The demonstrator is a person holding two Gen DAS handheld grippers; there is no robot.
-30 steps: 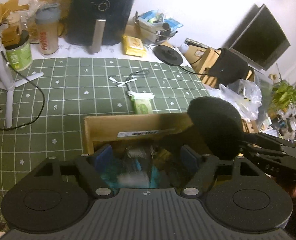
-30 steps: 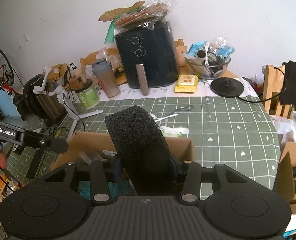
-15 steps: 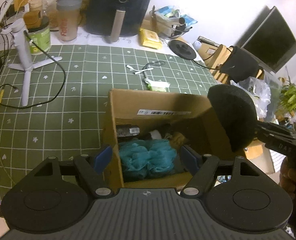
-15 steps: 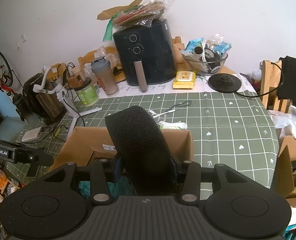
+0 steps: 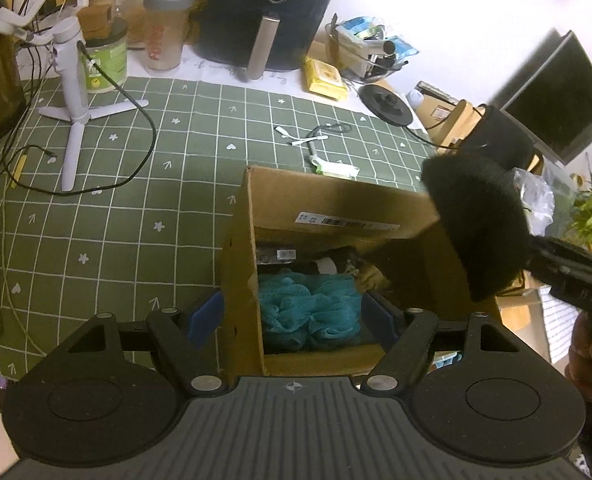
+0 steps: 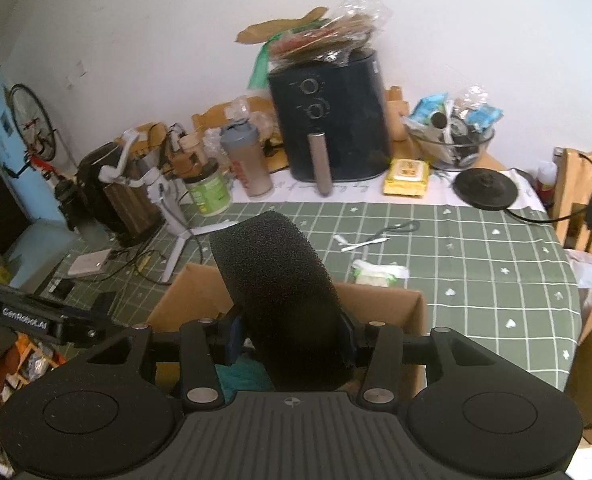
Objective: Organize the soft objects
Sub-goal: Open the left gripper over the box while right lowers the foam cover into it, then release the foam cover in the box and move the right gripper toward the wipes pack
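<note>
Fingers of the left gripper (image 5: 292,320) stand spread and empty at lower centre of its view, straddling the near left wall of the cardboard box (image 5: 331,200) on the green bench (image 5: 136,208), where a teal mesh pouf (image 5: 307,308) lies inside. At centre of the right view, the right gripper (image 6: 292,340) is easing open around the black foam sponge (image 6: 280,292), still between its fingers above the box.

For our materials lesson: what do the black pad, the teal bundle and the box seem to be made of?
Black pad: probably open-cell foam, matte and porous. Teal bundle: likely nylon mesh, gathered in ruffles. Box: corrugated cardboard, plain brown, with a printed label.
</note>
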